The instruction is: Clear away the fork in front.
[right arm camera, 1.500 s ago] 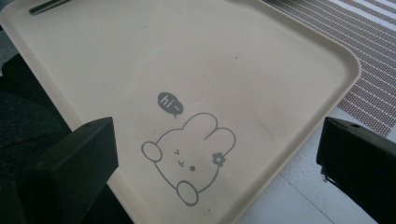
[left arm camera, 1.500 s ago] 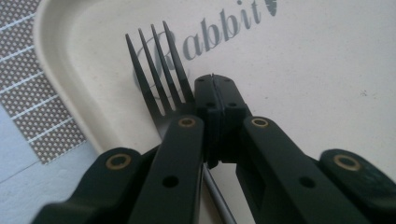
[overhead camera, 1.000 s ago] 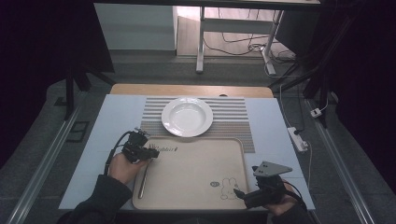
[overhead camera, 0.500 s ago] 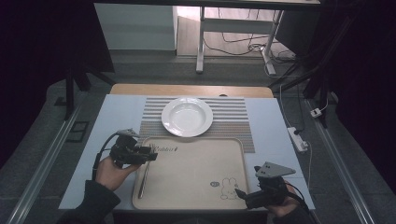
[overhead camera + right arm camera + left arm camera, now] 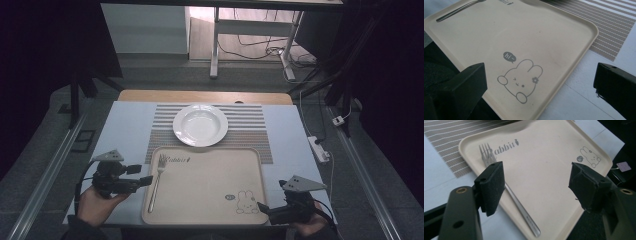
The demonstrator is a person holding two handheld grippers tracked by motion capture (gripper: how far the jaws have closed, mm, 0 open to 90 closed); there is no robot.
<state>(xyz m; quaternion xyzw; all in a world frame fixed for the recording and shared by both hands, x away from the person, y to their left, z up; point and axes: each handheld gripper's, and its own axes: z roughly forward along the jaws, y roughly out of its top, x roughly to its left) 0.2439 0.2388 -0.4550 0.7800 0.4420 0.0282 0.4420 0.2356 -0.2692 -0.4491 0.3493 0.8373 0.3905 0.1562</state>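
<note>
Left gripper [image 5: 145,180] is hovering at the tray's [image 5: 210,200] left edge, jaws spread, gripping nothing. Fork [image 5: 156,180] is lying on the tray's left side. Right gripper [image 5: 261,207] is sitting at the near right corner, jaws spread too.

Cream rectangular tray [image 5: 544,167], matt, smooth, plastic-like, grey printed rabbit motif [image 5: 520,80]. Slim silver metal fork [image 5: 509,192], dull sheen. Round white plate [image 5: 200,125], glossy, ceramic look. Brown-and-white striped placemat [image 5: 614,30], woven mesh texture, rough. Pale blue table surface [image 5: 125,130], smooth matt. Left gripper pads [image 5: 492,187] black, grainy, foam-like; bodies matt black plastic.
</note>
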